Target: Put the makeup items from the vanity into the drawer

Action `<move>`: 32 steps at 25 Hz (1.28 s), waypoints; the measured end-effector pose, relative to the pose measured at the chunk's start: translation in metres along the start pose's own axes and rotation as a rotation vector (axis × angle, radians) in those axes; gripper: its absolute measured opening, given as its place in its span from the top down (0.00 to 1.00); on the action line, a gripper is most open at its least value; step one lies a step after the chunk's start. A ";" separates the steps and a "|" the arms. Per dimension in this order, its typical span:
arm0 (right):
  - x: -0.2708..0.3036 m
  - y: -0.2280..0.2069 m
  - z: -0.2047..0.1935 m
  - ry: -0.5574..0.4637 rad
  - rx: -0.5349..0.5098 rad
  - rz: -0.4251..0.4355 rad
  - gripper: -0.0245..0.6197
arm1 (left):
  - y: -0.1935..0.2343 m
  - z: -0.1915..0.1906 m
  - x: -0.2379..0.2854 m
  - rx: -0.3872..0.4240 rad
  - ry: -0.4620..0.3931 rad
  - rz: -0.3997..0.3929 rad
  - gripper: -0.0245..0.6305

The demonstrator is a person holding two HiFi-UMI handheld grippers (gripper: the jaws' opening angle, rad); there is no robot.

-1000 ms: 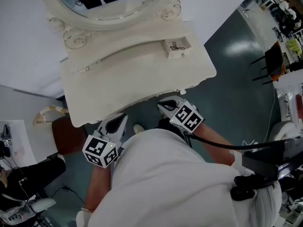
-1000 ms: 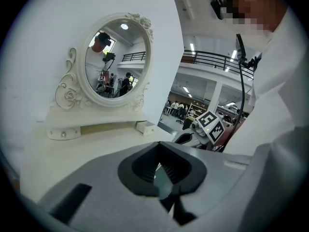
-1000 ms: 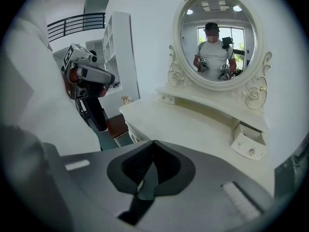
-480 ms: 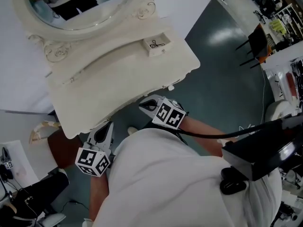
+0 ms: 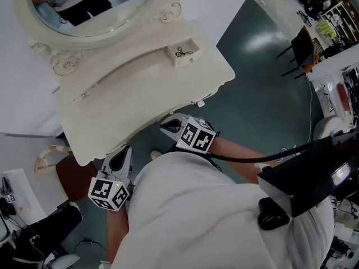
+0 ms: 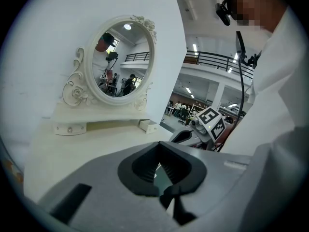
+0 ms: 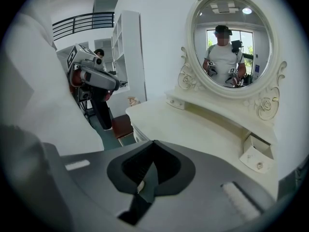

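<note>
Nearest, the left gripper [image 5: 123,153] and right gripper [image 5: 168,126] hung at the near edge of the vanity [image 5: 134,102], each with jaws together on nothing. Far right, beside the mirror [image 5: 84,7], the small drawer [image 5: 186,61] stood open, a dark item [image 5: 183,52] inside.

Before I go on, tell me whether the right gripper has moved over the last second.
Yes, slightly. In the head view the right gripper, jaws shut, has slid left along the front edge of the vanity, away from its right front corner.
</note>
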State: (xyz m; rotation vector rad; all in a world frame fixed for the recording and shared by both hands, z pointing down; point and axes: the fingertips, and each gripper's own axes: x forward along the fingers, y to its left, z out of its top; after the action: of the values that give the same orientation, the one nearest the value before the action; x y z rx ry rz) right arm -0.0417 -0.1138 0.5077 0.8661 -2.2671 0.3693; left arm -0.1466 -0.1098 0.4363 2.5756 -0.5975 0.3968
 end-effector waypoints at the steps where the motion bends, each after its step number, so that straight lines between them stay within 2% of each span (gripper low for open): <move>1: 0.000 0.001 0.000 -0.001 -0.001 0.001 0.96 | 0.000 -0.001 0.000 -0.001 0.000 0.000 0.96; 20: -0.003 -0.007 -0.002 -0.026 0.006 0.003 0.96 | -0.004 0.001 0.013 0.003 0.027 -0.014 0.96; 32: -0.016 -0.052 -0.013 -0.028 0.011 0.005 0.96 | -0.007 0.019 0.058 -0.008 0.050 -0.013 0.96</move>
State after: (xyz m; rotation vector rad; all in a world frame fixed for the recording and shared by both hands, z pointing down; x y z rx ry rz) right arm 0.0091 -0.1381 0.5077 0.8767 -2.2955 0.3744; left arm -0.0897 -0.1338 0.4390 2.5531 -0.5635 0.4518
